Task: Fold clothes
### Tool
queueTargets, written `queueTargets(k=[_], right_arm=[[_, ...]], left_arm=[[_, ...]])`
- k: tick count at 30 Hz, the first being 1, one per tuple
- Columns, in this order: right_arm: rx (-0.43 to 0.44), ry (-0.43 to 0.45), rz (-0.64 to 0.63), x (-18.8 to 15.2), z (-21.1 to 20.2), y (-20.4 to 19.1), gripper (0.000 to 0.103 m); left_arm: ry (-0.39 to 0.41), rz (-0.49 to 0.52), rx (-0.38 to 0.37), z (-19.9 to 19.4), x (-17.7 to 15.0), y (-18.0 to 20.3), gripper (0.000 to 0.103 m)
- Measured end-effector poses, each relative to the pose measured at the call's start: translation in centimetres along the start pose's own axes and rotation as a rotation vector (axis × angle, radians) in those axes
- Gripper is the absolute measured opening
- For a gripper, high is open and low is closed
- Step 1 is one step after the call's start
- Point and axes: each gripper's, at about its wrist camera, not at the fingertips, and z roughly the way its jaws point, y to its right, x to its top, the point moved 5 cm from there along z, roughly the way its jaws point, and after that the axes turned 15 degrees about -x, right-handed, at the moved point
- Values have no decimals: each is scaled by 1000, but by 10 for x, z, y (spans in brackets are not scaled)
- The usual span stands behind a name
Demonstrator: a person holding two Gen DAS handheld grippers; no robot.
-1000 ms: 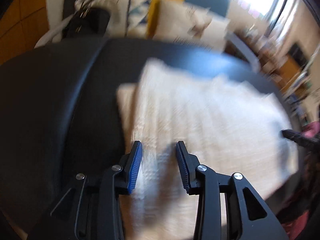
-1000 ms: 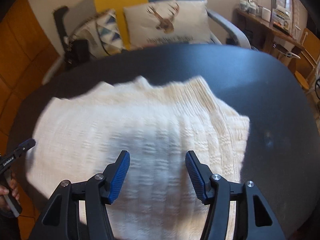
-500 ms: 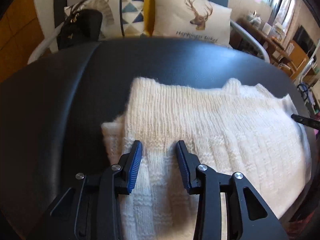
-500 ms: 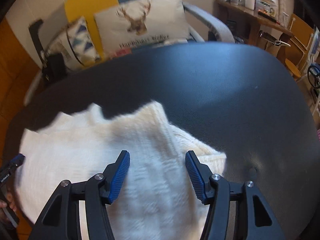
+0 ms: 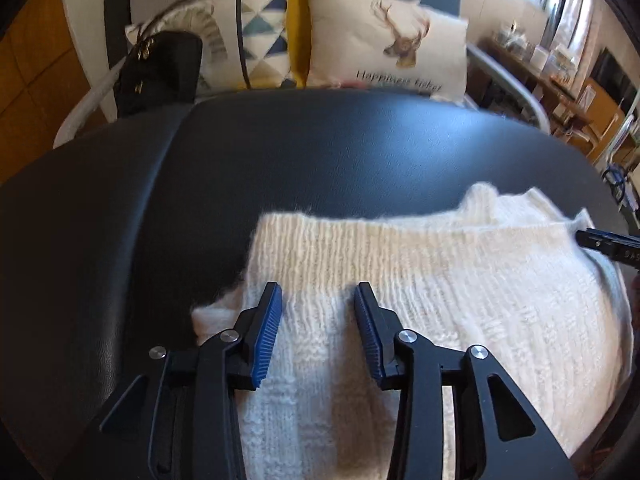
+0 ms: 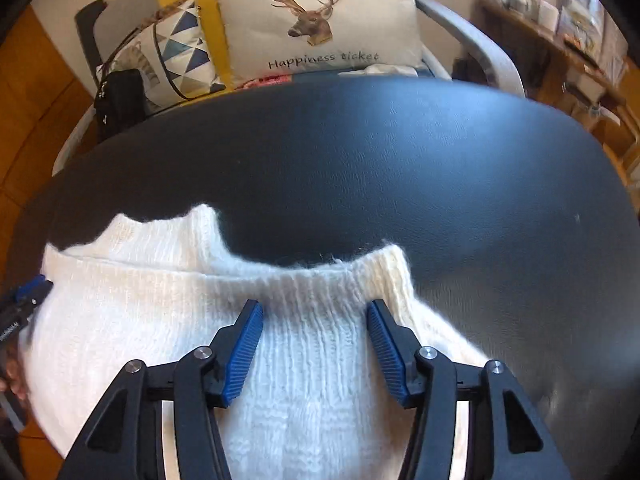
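A cream knit sweater (image 5: 440, 280) lies folded on the black leather table (image 5: 320, 152). My left gripper (image 5: 317, 292) hovers over the sweater's left end, close to its ribbed far edge. Its jaws are opening, and no cloth is pinched between the blue pads. In the right wrist view the same sweater (image 6: 140, 320) fills the lower left. My right gripper (image 6: 315, 308) stands open above its right end, just short of the ribbed edge, pads apart and gripping nothing. Each gripper's tip shows at the edge of the other's view: the right gripper (image 5: 608, 242), the left gripper (image 6: 24, 304).
Behind the table (image 6: 400, 160) is a chair with a deer cushion (image 6: 320, 24), a triangle-patterned cushion (image 6: 176, 52) and a black handbag (image 5: 160, 68). A cluttered wooden shelf (image 6: 560, 24) stands at the far right. Bare black tabletop lies beyond and right of the sweater.
Both grippers have slid outward over the sweater, the left toward its left end, the right toward its right end. Both stay open. The sweater itself lies where it was.
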Motion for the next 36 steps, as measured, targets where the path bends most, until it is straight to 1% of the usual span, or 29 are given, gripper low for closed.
queueTargets(k=[2,4,6,7,8,10,11,13,14,15,17,19,20,21,22,23,24,25,27,30,32,33,35,36], right_arm=[[-7,13,-12,-2,-10,0,56],[3,45,-12,-8,-25,5,55],[22,70,4,-16,-38,15,55],[27,69,13,-20,-40,19,56],[27,57,18,-25,-38,21,56],[35,38,33,-34,-36,27,56],[55,35,47,-37,-38,32,56],[95,30,75,-43,-43,41,56],[133,34,91,-46,-48,48,57],[171,43,101,-50,-54,57,61],[210,48,125,-60,-58,77,61],[274,10,206,-71,-51,102,63],[308,-27,247,-76,-44,111,63],[331,-53,277,-81,-37,120,63],[341,-66,296,-84,-31,127,64],[369,-81,316,-86,-24,131,64],[403,-90,330,-87,-19,132,64],[418,-89,333,-87,-17,130,64],[435,-91,326,-87,-12,124,65],[442,-57,293,-79,-8,114,68],[440,-51,269,-73,-6,109,73],[440,-53,259,-70,-5,107,75],[437,-58,226,-67,-5,103,80],[430,-53,203,-66,-6,100,81]], left_arm=[[20,17,-13,-10,-1,5,41],[59,21,-67,-22,-4,10,41],[97,27,-89,-35,-10,14,41],[104,36,-97,-36,-13,15,43],[110,45,-103,-36,-15,17,51],[22,47,-23,-6,-18,12,53],[35,20,-55,-7,-18,11,53],[67,-18,-112,-23,-16,7,53],[88,-38,-134,-30,-18,3,53],[109,-57,-157,-38,-19,-1,53],[136,-105,-191,-52,-24,-14,53],[149,-159,-215,-63,-29,-33,53],[138,-179,-239,-66,-36,-40,53],[132,-209,-257,-67,-40,-51,53],[133,-241,-256,-69,-44,-60,53],[128,-267,-266,-70,-50,-67,53],[124,-302,-289,-71,-56,-75,53],[121,-336,-311,-71,-62,-82,53],[116,-362,-342,-71,-69,-85,53],[101,-345,-360,-67,-73,-82,53],[94,-343,-376,-64,-73,-81,53],[103,-338,-382,-64,-72,-80,53],[104,-349,-405,-61,-68,-79,59],[104,-357,-425,-59,-67,-78,60]])
